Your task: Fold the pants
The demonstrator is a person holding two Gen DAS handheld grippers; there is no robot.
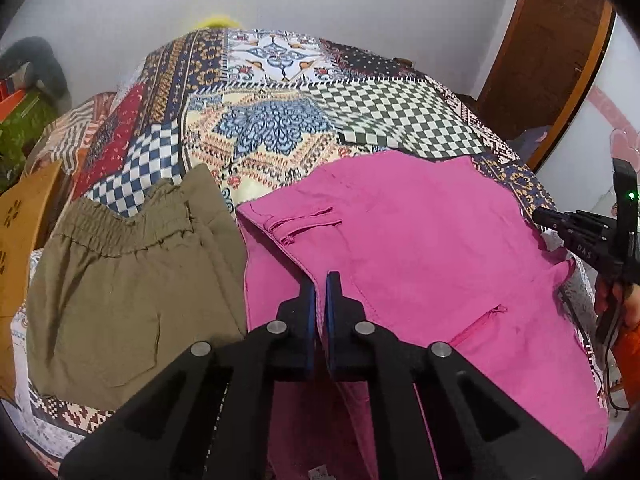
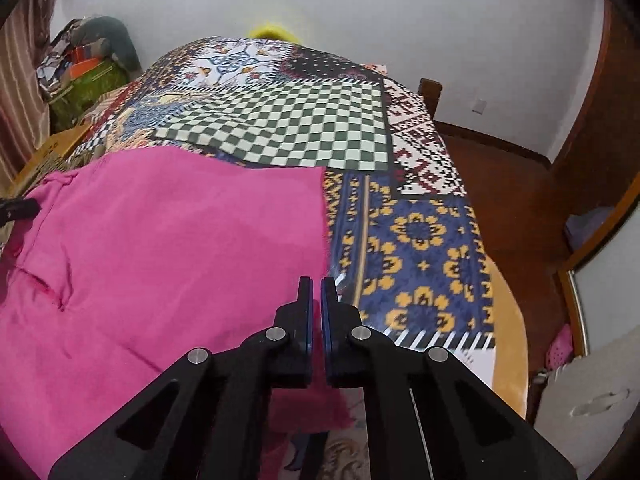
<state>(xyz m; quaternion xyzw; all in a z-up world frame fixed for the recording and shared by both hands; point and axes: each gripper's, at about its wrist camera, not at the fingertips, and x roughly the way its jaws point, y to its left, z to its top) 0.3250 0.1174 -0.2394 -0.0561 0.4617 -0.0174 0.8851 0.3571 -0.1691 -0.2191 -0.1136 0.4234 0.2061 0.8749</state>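
Observation:
Pink pants (image 1: 420,240) lie spread across the patterned bedspread (image 1: 280,120), waistband to the left with a pocket slit showing. My left gripper (image 1: 321,280) is shut on the pink fabric near the waistband seam, and cloth shows between its blue pads. In the right wrist view the same pink pants (image 2: 160,248) fill the left half. There my right gripper (image 2: 316,284) is shut on their right-hand edge, with a strip of pink between the pads. The right gripper's tip (image 1: 560,222) also shows at the pants' far right edge, and the left gripper's tip (image 2: 20,208) at their left edge.
Olive pants (image 1: 132,288) with an elastic waist lie just left of the pink ones. A cardboard box (image 1: 24,240) stands at the bed's left side. The bedspread (image 2: 420,240) continues to the right, then a wooden floor (image 2: 512,184) and a doorframe (image 1: 560,60).

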